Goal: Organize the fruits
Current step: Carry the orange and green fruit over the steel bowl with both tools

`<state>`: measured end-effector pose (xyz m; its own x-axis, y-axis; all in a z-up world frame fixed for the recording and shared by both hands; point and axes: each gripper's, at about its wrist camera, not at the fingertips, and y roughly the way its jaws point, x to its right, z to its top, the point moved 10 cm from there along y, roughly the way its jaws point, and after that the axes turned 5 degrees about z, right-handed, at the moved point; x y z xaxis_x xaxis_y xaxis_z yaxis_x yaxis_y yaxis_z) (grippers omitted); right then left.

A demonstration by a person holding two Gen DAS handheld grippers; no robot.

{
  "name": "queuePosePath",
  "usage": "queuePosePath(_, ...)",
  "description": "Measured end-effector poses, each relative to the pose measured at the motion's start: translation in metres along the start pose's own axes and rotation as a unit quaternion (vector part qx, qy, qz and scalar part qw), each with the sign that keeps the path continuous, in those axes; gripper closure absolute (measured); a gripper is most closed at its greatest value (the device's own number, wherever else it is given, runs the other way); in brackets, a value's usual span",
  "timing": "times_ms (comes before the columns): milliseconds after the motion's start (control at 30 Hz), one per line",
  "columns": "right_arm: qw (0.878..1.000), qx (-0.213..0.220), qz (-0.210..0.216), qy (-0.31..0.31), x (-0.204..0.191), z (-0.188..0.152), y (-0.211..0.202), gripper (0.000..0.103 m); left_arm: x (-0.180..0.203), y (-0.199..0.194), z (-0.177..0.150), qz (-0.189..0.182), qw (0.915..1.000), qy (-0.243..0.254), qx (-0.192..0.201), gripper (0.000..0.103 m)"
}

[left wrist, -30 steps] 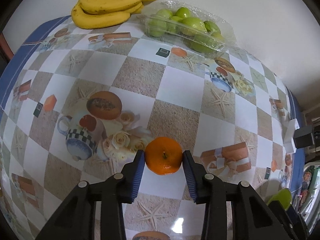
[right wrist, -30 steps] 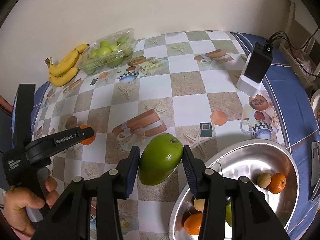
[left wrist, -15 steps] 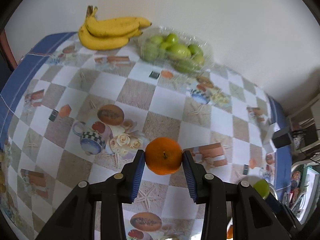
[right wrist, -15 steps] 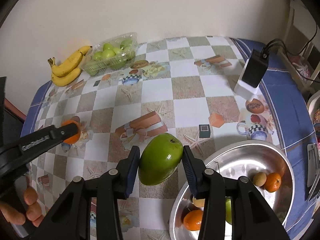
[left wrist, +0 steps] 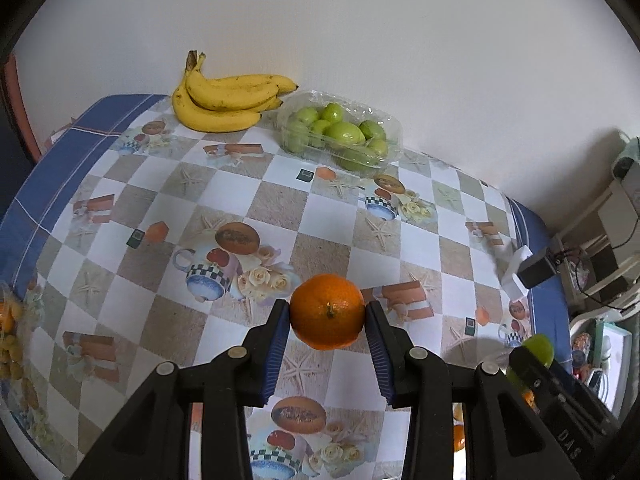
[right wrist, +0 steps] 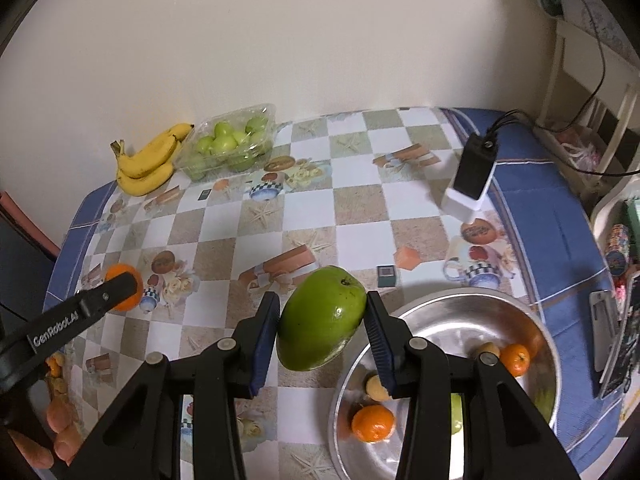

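Orange [left wrist: 327, 311] clamped L gripper [left wrist: 327, 320], mango [right wrist: 322, 323] R gripper [right wrist: 322, 326]

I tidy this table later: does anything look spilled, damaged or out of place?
Nothing spilled or damaged. The odd item is a black box on a white base, cabled, among fruit. The yellow banana bunch and clear tub of green fruit sit tidily by the wall.

Orange [left wrist: 327, 311], round, stem end facing camera, clamped between jaws above counter. Green mango [right wrist: 322, 317], tilted, likewise clamped. Steel bowl [right wrist: 448, 304] holding two oranges, small fruits.
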<state>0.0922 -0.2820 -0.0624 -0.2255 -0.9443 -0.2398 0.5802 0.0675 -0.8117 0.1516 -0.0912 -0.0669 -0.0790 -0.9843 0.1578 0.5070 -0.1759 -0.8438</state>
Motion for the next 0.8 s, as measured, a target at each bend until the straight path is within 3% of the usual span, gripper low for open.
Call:
queuePosePath(333,1.0,0.014,-0.003,0.004,0.011,-0.013,-0.026,0.058,0.017,-0.022,-0.031,-0.018,0.9994,0.028,0.01,0.062)
queuePosePath(800,0.999,-0.016,-0.016,0.048,0.055,-0.051,-0.025,0.058,0.082,-0.02,-0.09,-0.054,0.9912,0.118,-0.028,0.062)
